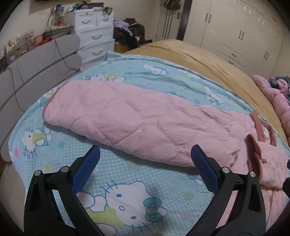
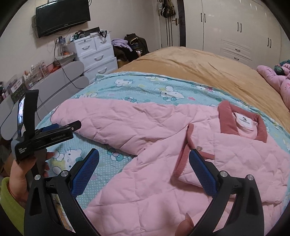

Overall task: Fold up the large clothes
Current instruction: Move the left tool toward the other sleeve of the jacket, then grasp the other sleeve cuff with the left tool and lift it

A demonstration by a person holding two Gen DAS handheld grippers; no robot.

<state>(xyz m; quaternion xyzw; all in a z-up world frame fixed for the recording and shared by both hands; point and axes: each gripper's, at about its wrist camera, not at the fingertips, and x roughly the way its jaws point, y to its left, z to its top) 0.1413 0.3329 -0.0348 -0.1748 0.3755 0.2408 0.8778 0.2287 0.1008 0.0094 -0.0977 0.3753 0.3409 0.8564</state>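
A pink quilted garment (image 1: 136, 118) lies spread on the cartoon-cat bedspread (image 1: 117, 181). In the right wrist view I see its body (image 2: 145, 181), its dark pink collar (image 2: 226, 123) with a white label, and a sleeve folded across the chest ending in a ribbed cuff (image 2: 181, 163). My left gripper (image 1: 145, 148) is open, hovering at the near edge of the long pink part, nothing between its fingers. My right gripper (image 2: 144, 152) is open above the body, its right finger (image 2: 201, 170) next to the cuff. The left gripper (image 2: 59, 130) shows side-on at the left, held by a hand (image 2: 18, 177).
A tan blanket (image 2: 199, 69) covers the far part of the bed. More pink clothes (image 2: 273, 79) are heaped at the right edge. White plastic drawers (image 2: 96, 52), a grey padded board (image 1: 36, 72), a wall TV (image 2: 61, 16) and white wardrobes (image 2: 235, 27) ring the bed.
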